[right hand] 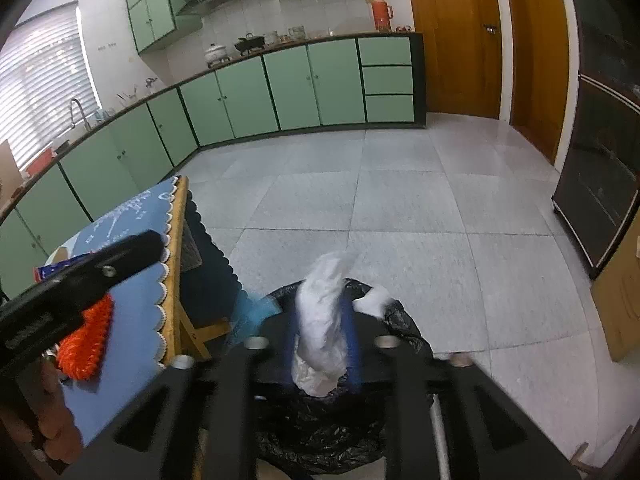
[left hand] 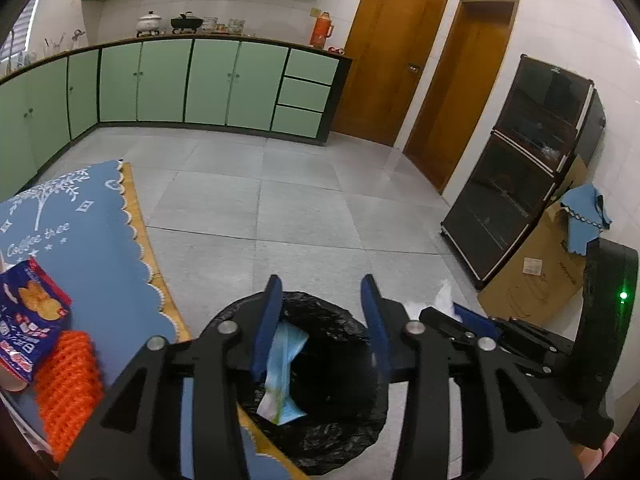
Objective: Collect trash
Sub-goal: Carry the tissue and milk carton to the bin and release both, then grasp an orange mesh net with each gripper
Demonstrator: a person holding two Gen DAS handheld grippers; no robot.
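Observation:
A trash bin lined with a black bag (left hand: 340, 432) stands on the floor beside the table. My left gripper (left hand: 322, 316) is open above the bin, and a light blue wrapper (left hand: 282, 376) hangs or falls just below its left finger into the bin. My right gripper (right hand: 324, 324) is shut on a crumpled white tissue (right hand: 324, 312) and holds it over the bin's black bag (right hand: 400, 320). The right gripper also shows in the left wrist view (left hand: 472, 320) with the tissue (left hand: 442, 298) sticking out.
A table with a blue cloth (left hand: 80, 216) stands left of the bin, bearing a blue snack packet (left hand: 28, 312) and an orange knitted item (left hand: 68, 384). A dark cabinet (left hand: 528, 168) and a cardboard box (left hand: 536, 272) stand at the right wall. Grey tiled floor (left hand: 300, 200) lies ahead.

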